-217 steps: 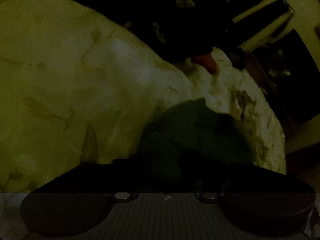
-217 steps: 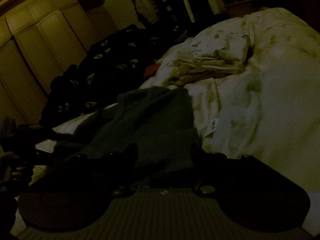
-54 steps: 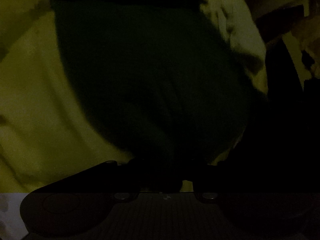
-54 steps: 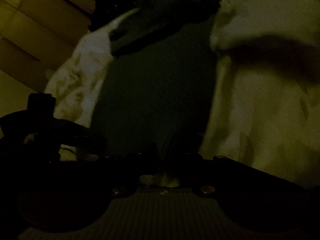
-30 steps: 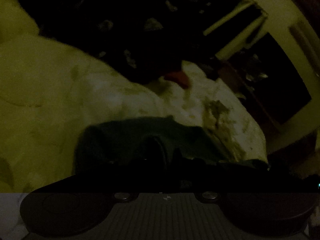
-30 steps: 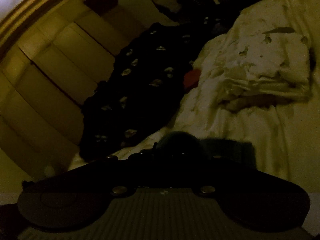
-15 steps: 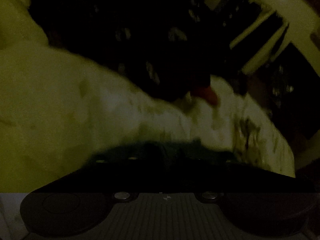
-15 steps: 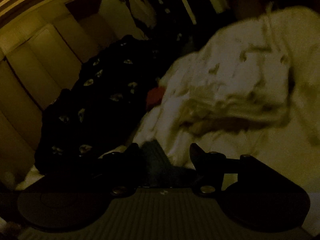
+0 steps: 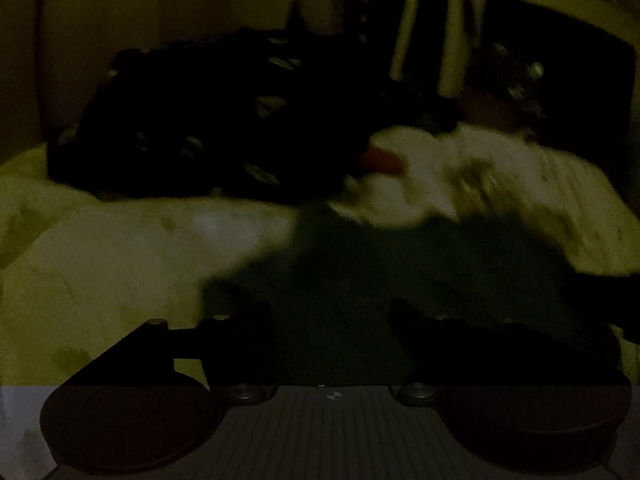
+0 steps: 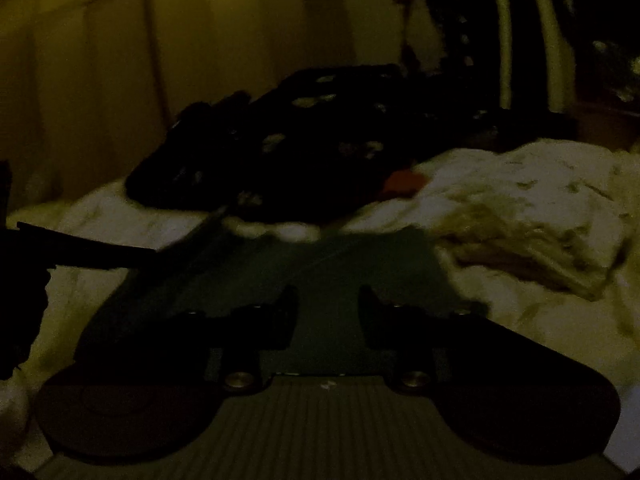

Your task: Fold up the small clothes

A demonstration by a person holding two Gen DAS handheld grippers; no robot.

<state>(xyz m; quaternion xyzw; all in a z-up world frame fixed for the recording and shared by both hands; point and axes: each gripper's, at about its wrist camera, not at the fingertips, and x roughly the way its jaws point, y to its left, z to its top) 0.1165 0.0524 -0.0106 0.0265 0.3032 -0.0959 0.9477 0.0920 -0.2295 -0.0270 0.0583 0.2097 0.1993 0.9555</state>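
Green clothing (image 10: 320, 276), a small dark garment, is spread flat on the white bed (image 10: 552, 320) in the lower middle of both views. Half a second ago only a bunched strip of it was seen at the bottom edge; now a broad panel is laid out. This is judged to mean that the garment has been released and smoothed, so a fold can be started next.

In the right wrist view the right hand-held gripper (image 10: 327, 312) is seen with its jaws parted and nothing between them, just above the cloth. The left hand-held gripper (image 9: 332, 320) is likewise spread wide and empty over the garment, though the frame is blurred.

Above the garment, a folded pale pile (image 10: 532, 232) is seen at centre right, a red item (image 10: 404, 182) in the middle, and a black patterned blanket (image 10: 288, 148) at upper centre.
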